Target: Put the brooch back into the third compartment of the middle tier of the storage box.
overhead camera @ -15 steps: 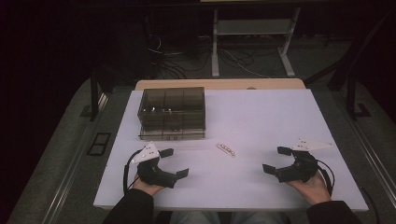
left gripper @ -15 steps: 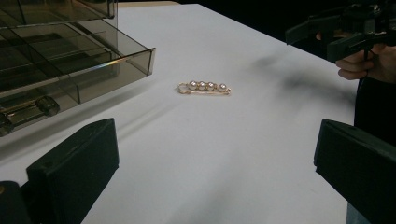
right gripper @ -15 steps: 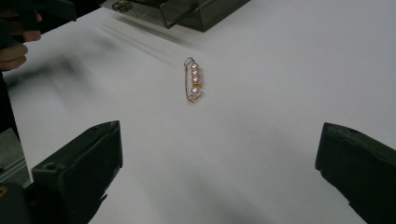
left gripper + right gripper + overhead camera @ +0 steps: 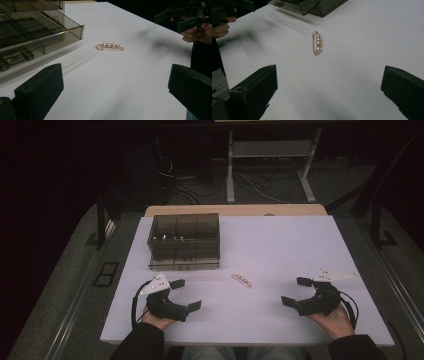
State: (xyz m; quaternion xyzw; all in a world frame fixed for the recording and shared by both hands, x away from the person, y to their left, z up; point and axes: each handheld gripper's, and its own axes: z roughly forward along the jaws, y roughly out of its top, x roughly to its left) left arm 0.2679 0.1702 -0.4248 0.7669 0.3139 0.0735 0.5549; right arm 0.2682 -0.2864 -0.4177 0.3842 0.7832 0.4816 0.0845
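Pin [image 4: 242,280] lies flat mid-desk [image 4: 280,245], just off the box [image 4: 184,241] front, bare desk all round it. Left tongs [image 4: 186,294] and right tongs [image 4: 293,291] both spread, empty, near the front edge, well apart from the pin on either side.

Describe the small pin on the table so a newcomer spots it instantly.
On the white table, look just in front of the smoky box. The pin lies alone between both grippers: a thin gold clasp carrying a row of small pearls, the table's one tiny, shiny thing.
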